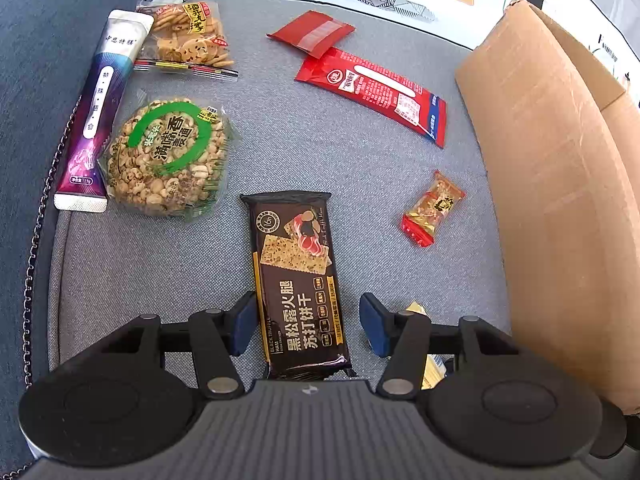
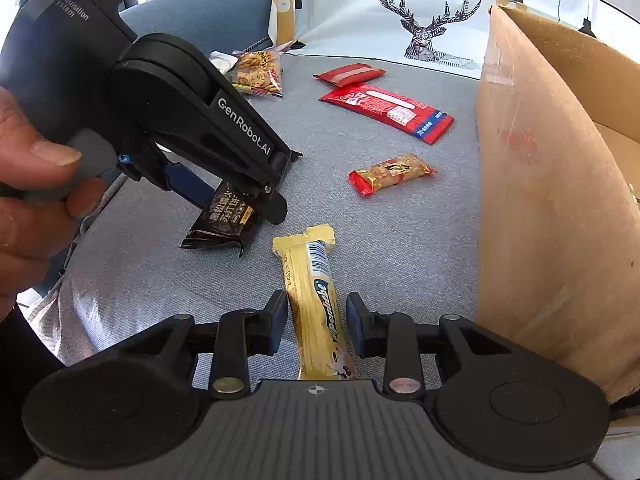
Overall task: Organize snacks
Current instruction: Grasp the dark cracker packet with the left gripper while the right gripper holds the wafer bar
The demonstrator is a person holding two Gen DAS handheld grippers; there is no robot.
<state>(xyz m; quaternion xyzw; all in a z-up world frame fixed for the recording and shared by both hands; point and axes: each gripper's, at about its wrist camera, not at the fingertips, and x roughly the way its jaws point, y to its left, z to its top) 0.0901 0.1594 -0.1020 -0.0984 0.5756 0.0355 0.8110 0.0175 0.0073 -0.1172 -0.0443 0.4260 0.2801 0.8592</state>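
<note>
A black cracker pack (image 1: pixel 298 276) lies lengthwise on the grey sofa cushion (image 1: pixel 140 272), between the pads of my left gripper (image 1: pixel 308 324). The left pad touches its edge and a strip of fabric shows by the right pad, so the jaws stand open. In the right wrist view the left gripper (image 2: pixel 236 204), held by a hand (image 2: pixel 32 184), points steeply down over that pack (image 2: pixel 224 220). My right gripper (image 2: pixel 317 324) straddles a yellow snack bar (image 2: pixel 316 300) lying on the cushion, with thin gaps on both sides. The yellow bar (image 1: pixel 434 366) peeks out behind the left gripper's right finger.
An open cardboard box (image 1: pixel 560 200) (image 2: pixel 552 220) stands at the right. Loose on the cushion are two red packets (image 1: pixel 372 94), a small red-orange candy (image 1: pixel 432 210), a round nut cake (image 1: pixel 168 156), a purple stick pack (image 1: pixel 98 112) and a cookie bag (image 1: pixel 188 38). A deer-print pillow (image 2: pixel 424 28) lies behind.
</note>
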